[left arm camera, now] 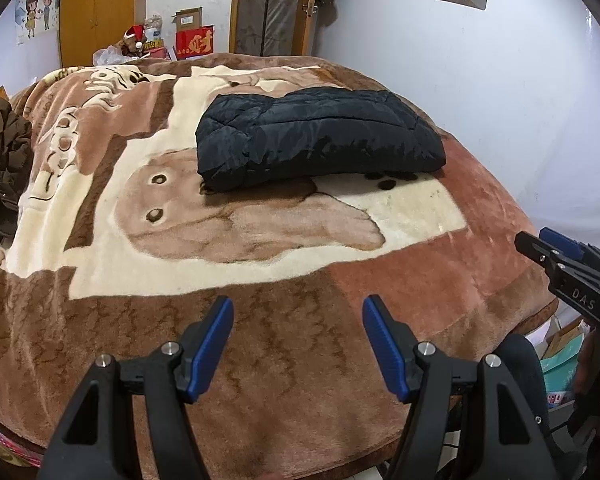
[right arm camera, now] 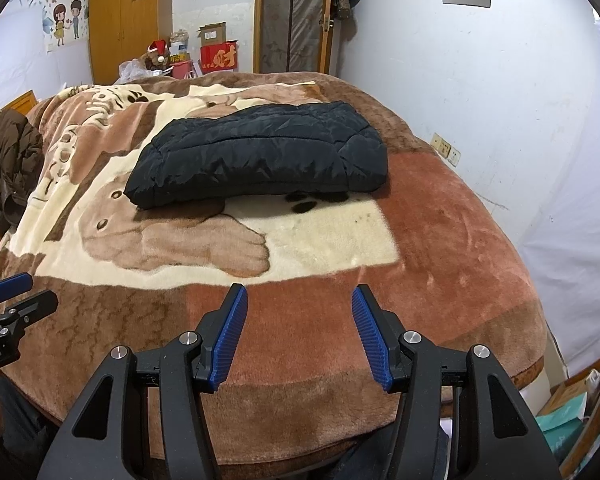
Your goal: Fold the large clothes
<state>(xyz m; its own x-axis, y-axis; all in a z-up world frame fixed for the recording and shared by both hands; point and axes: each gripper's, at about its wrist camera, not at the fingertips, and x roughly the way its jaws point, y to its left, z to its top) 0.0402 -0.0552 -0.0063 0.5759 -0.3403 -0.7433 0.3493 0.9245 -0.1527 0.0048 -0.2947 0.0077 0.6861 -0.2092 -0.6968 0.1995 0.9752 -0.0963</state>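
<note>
A dark navy quilted jacket (left arm camera: 316,136) (right arm camera: 260,156) lies folded into a thick rectangle on the far middle of the bed. My left gripper (left arm camera: 298,308) hovers open over the near edge of the brown blanket (left arm camera: 284,360), well short of the jacket, with nothing between its blue pads. My right gripper (right arm camera: 300,296) stands open the same way above the reddish part of the blanket (right arm camera: 440,240), also empty. Each gripper shows at the side of the other's view: the right one (left arm camera: 540,244) and the left one (right arm camera: 20,292).
A crumpled brown coat (left arm camera: 2,168) (right arm camera: 4,160) lies at the bed's left edge. Boxes and bags (right arm camera: 216,56) stand behind the bed by a wooden wardrobe (right arm camera: 128,16). A white wall (right arm camera: 500,100) runs close along the right, with boxes (right arm camera: 568,412) on the floor there.
</note>
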